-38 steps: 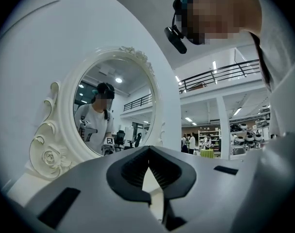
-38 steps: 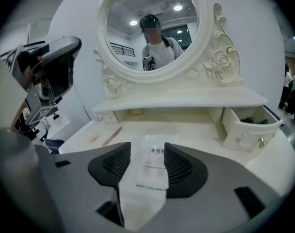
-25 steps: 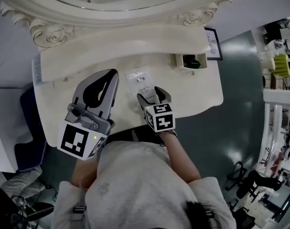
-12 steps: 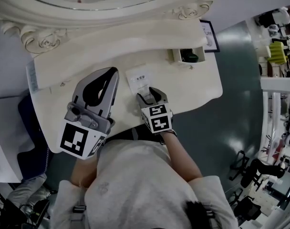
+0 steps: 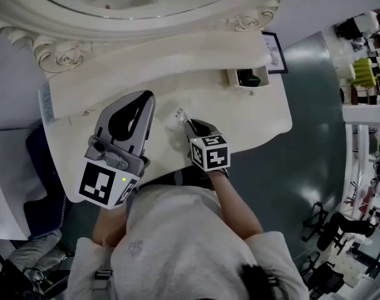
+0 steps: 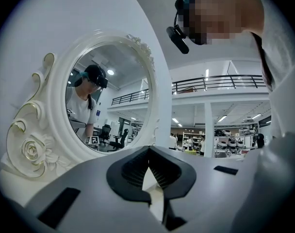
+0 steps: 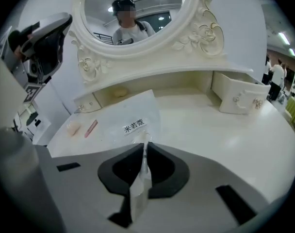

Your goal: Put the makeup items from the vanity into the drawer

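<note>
My left gripper (image 5: pixel 147 96) hangs raised over the left part of the vanity (image 5: pixel 259 114), its jaws together with nothing between them, so it has no part in this step. Near it, by the left edge, a pink stick (image 7: pixel 90 128) waits its turn. In the middle, my right gripper (image 5: pixel 189 122) is pinched onto the near edge of a clear packet (image 7: pixel 123 113) with a white label. The rest of the packet lies flat on the top. I judge this the pick-up of one makeup item. The small drawer (image 7: pixel 235 97) stands open, well apart to the right. Next I must lift the floppy packet clear, carry it rightward and lower it into that opening before letting go.
</note>
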A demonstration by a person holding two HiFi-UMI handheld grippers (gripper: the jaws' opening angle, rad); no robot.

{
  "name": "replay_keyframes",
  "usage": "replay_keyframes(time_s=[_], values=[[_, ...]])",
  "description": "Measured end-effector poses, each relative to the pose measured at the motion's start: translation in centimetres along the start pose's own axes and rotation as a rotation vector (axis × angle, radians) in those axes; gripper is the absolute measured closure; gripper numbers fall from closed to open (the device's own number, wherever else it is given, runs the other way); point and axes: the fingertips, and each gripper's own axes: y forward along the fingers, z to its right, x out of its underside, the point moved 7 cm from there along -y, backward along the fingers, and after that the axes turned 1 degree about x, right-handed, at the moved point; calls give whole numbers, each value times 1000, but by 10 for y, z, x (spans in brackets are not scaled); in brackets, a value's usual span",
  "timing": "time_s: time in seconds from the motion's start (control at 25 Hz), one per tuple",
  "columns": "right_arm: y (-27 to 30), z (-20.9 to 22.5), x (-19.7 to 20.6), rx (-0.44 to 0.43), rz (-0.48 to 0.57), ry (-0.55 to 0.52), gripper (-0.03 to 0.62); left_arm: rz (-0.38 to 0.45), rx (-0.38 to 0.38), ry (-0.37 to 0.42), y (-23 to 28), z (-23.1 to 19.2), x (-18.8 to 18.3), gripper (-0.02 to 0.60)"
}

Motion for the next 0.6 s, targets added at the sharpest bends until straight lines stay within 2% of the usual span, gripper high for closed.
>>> replay_keyframes(time_s=[0.2,0.6], values=[[-14,1,-13,-30,47,26,560,0,-15,6,3,1,-2,566],[-61,26,-36,30,172,-86,560,12,0,20,20,26,-7,566]])
